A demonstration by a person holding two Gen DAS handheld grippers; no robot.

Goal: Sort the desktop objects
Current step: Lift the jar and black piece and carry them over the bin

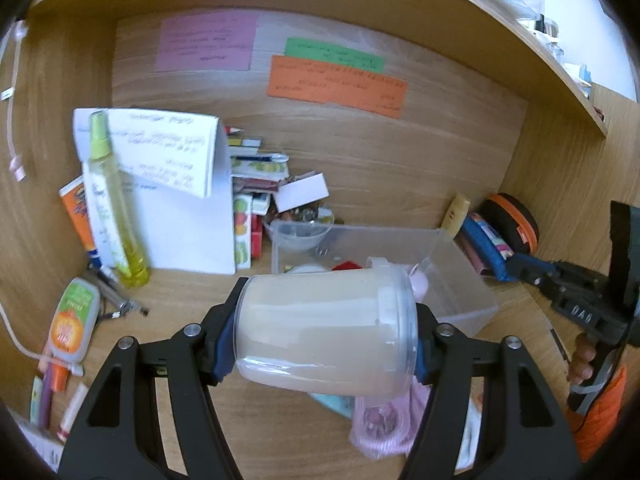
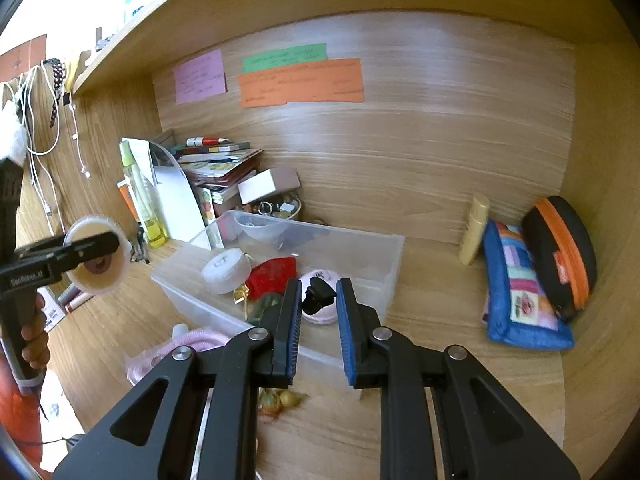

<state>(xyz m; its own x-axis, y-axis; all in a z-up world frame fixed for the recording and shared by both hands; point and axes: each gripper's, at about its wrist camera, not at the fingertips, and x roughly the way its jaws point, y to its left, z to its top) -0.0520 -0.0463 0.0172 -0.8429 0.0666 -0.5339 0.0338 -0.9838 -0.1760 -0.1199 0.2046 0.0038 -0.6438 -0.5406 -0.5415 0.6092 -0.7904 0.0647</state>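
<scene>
Left gripper (image 1: pixel 324 336) clamps the lidded jar (image 1: pixel 326 334) sideways, long axis across its jaws. Clear bin (image 1: pixel 460 264) sits just ahead and below. Right gripper (image 2: pixel 318 304) is nearly closed, empty.

A light oak-veneer desk alcove (image 2: pixel 440 168) has a wood-grain back panel, side walls and a shelf (image 1: pixel 500 40) overhead. Bright daylight falls beyond the shelf edge.
</scene>
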